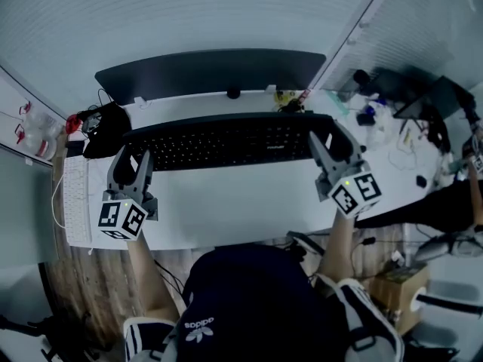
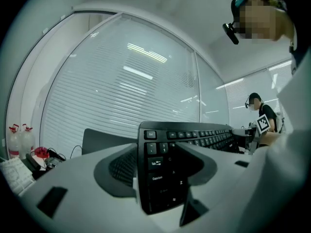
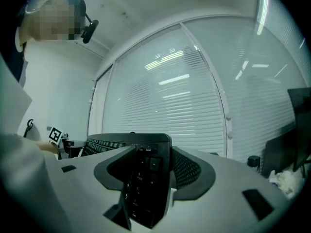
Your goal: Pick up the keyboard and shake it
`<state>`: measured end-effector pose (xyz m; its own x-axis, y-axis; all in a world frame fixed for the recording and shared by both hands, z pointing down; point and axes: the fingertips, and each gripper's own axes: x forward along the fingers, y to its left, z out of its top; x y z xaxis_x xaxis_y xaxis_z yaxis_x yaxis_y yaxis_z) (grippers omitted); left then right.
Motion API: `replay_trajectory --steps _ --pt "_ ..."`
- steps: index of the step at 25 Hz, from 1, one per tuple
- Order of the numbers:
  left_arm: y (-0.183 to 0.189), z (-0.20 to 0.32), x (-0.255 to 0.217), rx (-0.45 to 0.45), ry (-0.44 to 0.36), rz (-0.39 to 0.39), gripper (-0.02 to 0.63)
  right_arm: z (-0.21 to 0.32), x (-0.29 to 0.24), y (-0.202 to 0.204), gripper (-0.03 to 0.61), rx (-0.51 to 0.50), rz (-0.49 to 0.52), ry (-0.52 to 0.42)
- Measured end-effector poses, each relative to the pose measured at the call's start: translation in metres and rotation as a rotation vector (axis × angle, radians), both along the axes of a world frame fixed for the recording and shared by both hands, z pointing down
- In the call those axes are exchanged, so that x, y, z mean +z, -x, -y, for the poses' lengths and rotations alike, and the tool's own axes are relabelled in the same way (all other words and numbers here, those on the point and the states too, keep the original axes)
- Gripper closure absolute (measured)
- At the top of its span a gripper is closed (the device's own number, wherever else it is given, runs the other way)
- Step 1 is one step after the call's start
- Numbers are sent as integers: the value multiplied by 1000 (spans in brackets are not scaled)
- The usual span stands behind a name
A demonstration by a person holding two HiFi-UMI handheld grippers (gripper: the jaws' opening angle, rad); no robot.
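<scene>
A long black keyboard (image 1: 226, 142) is lifted off the white desk (image 1: 234, 210) and tilted with its keys toward me. My left gripper (image 1: 134, 166) is shut on the keyboard's left end (image 2: 160, 178), by the Tab and Caps Lock keys. At the other end my right gripper (image 1: 326, 145) is shut on the number-pad end (image 3: 146, 183). Both gripper views look along the keyboard toward the opposite marker cube.
A dark monitor (image 1: 211, 72) stands behind the keyboard. At the left are a black bag (image 1: 106, 130), a white keyboard (image 1: 75, 198) and spray bottles (image 1: 26, 127). Cluttered items and cables (image 1: 392, 119) fill the right. Blinds cover the window (image 2: 126, 91). Another person (image 2: 260, 113) stands far off.
</scene>
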<state>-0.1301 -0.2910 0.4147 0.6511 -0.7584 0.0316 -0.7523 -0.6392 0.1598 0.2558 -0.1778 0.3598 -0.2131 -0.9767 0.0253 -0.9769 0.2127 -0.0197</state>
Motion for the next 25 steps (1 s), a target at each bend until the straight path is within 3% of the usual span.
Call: replay_trajectory --steps 4,11,19,25 --pt "7 -12 -36 -21 -69 -38 379 -14 -34 9 370 1 -32 -85" --pt "17 -31 -69 -28 -168 -37 379 -35 -62 17 370 -11 -36 -166" --pt "16 -44 -66 -49 -151 -65 379 -40 -66 15 370 -26 -36 -152" --pt "25 -43 -46 -75 -137 -123 379 -27 -78 25 370 -65 -105 -154"
